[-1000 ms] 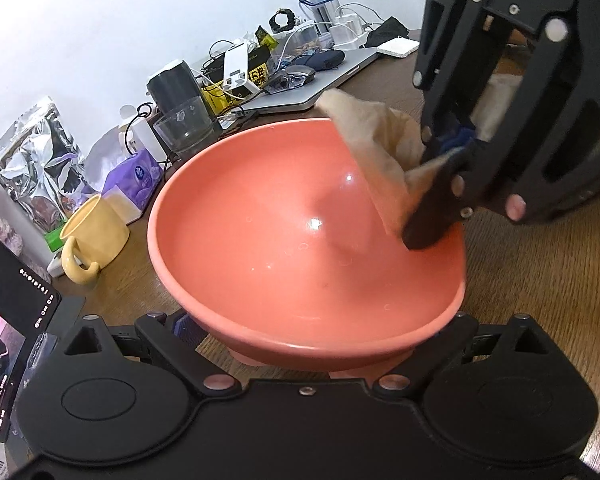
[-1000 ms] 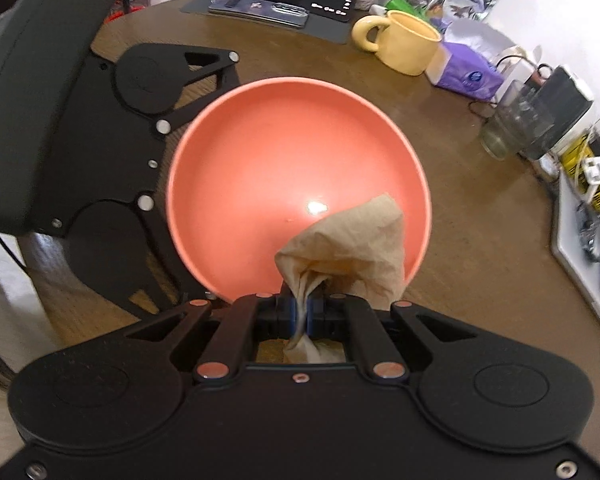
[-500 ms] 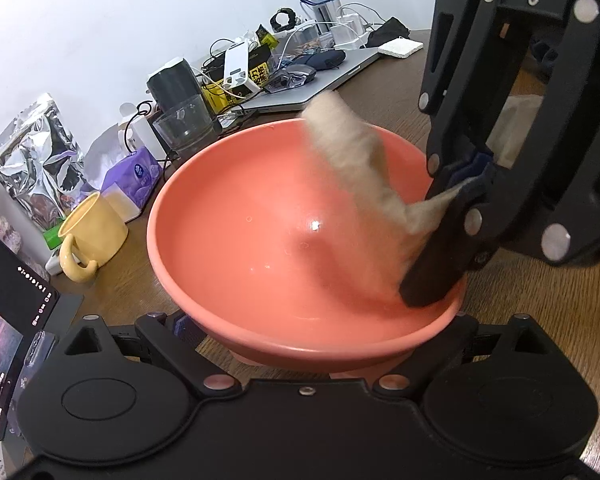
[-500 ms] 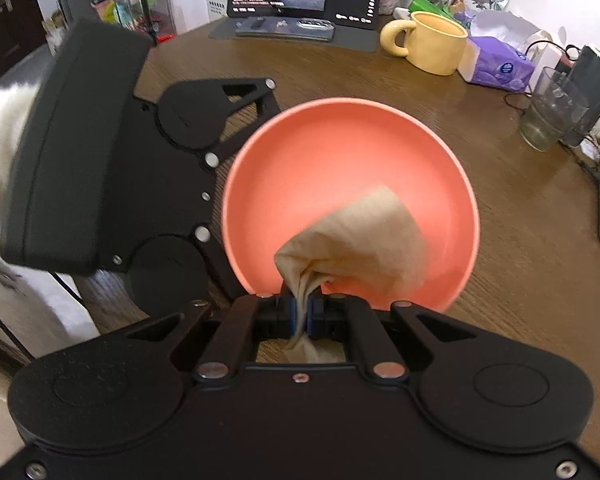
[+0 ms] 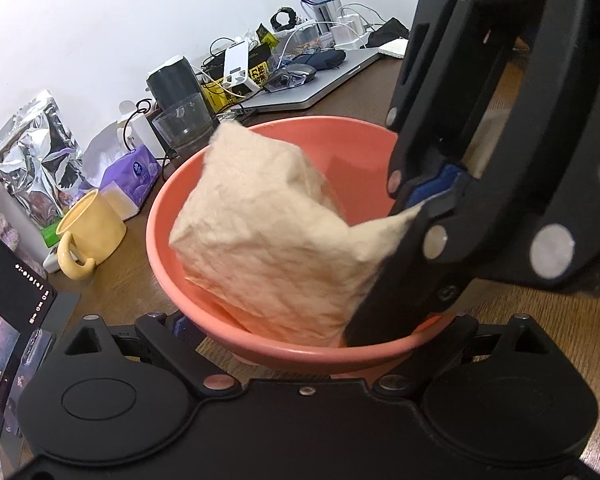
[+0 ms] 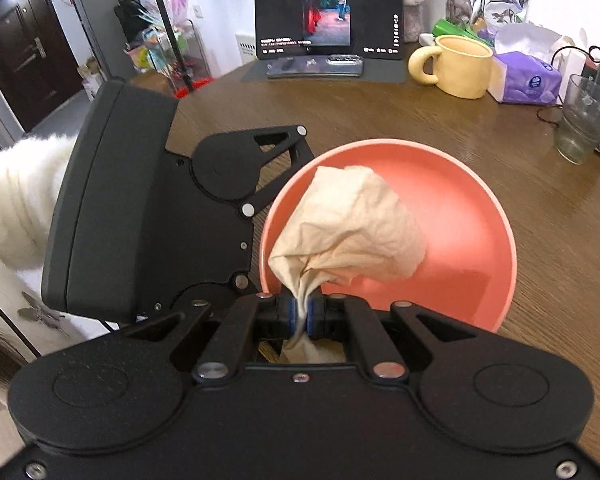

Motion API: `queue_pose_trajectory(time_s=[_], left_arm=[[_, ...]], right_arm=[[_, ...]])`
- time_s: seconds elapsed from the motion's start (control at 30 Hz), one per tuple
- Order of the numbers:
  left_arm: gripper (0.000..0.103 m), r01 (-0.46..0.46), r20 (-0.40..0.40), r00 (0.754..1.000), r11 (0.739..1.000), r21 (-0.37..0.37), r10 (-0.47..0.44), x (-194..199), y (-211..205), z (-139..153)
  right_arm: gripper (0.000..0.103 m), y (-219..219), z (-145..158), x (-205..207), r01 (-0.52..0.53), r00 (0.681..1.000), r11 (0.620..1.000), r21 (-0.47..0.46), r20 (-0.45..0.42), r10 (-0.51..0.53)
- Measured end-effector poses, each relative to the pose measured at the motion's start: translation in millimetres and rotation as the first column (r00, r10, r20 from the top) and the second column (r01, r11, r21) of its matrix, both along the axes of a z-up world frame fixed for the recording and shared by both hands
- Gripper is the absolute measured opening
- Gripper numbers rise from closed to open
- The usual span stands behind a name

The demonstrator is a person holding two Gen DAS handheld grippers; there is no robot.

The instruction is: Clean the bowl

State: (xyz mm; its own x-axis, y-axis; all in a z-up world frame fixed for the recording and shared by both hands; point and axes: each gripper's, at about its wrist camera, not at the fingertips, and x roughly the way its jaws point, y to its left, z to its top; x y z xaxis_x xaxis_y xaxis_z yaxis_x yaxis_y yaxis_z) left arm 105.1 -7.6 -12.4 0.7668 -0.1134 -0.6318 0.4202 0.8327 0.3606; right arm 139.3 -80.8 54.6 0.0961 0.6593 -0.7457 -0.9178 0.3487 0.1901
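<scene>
R tool (image 6: 303,314) pinching cloth (image 6: 352,228) | cloth inside bowl (image 6: 460,216) | wood table (image 6: 540,248)

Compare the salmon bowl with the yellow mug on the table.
The bowl is wide, shallow and salmon-pink; the mug is narrower, taller and pale yellow.
The mug has a looped handle; the bowl has none.
The bowl has a beige paper towel inside it, pinched by the right hand-held gripper; the mug stands untouched beside a purple tissue pack.
Both sit upright on the wooden table.
</scene>
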Motion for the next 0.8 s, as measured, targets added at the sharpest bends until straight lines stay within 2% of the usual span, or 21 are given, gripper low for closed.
queue_pose_trajectory(time_s=[0.3, 0.8], left_arm=[[0.095, 0.007, 0.002, 1.000, 1.000, 0.000, -0.007, -2, -1, -1], [0.095, 0.017, 0.005, 1.000, 1.000, 0.007, -0.017, -7, -7, -3]], right_arm=[[0.005, -4, -2, 9, -0.023, 1.000, 0.992, 0.125, -0.001, 0.023], [0.005, -1, 0, 13, -0.016, 0.997, 0.983, 0.183, 0.081, 0.001]])
